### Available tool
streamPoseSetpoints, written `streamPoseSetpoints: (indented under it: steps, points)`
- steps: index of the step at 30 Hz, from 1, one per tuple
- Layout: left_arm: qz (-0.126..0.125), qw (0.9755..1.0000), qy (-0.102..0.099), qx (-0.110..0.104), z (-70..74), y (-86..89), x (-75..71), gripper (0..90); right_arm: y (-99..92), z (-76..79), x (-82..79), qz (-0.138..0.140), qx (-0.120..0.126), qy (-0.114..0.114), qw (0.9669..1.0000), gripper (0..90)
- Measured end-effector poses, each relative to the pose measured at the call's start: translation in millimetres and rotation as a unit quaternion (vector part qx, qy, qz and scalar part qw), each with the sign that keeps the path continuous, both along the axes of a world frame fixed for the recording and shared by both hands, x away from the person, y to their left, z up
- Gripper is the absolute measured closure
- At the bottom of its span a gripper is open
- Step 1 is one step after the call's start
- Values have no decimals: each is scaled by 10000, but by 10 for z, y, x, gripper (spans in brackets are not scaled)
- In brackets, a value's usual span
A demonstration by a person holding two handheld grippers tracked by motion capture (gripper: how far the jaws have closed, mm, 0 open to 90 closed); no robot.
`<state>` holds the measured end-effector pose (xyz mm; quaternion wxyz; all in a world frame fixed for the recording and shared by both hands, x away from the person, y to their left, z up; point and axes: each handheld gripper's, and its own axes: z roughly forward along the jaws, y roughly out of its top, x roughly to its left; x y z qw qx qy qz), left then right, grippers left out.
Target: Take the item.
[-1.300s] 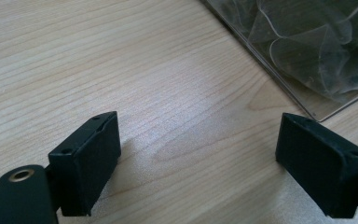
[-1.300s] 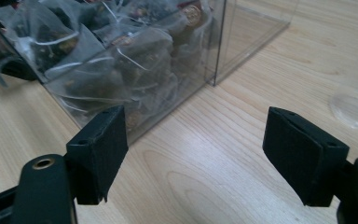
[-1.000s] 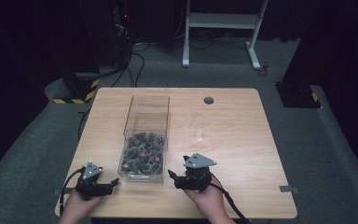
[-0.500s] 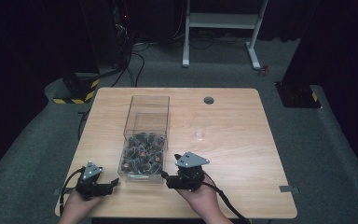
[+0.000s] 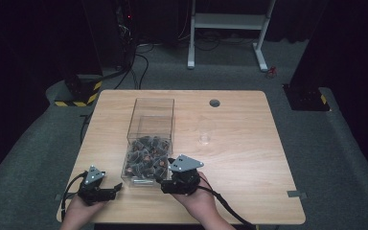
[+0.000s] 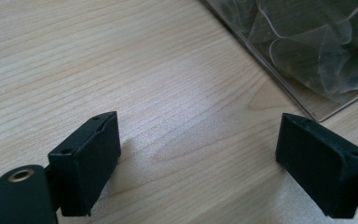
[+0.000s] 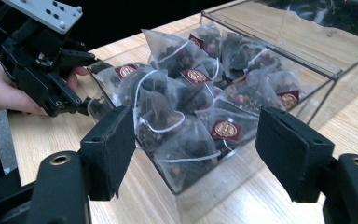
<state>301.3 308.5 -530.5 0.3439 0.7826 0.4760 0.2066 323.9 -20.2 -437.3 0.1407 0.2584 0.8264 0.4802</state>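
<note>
Jaws on your R gripper [image 7: 193, 154] have just been closing but stand wide w/ nothing between, L gripper [image 6: 198, 156] wide over bare table [image 6: 121, 60]; tea bags [image 7: 186, 107] all sit in clear box [image 5: 149, 139], none picked yet.

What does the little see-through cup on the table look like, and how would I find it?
Start at the wooden table and find the tall clear box of tea bags near its middle. Look to the box's right: the small cup stands alone on bare wood. It is tiny, round, clear and open, unlike the dark round hole farther back.
</note>
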Motion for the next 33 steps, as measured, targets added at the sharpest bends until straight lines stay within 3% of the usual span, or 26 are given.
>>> streamPoseSetpoints:
  steps: [22, 33]
  points:
    - [-9, 10000, 1, -1, 0, 1, 2, 142, 248, -10, 66, 164, -8, 66, 9998, 412]
    - [-10, 10000, 1, -2, 0, 1, 2, 142, 326, -40, 66, 295, -74, 25, 9995, 558]
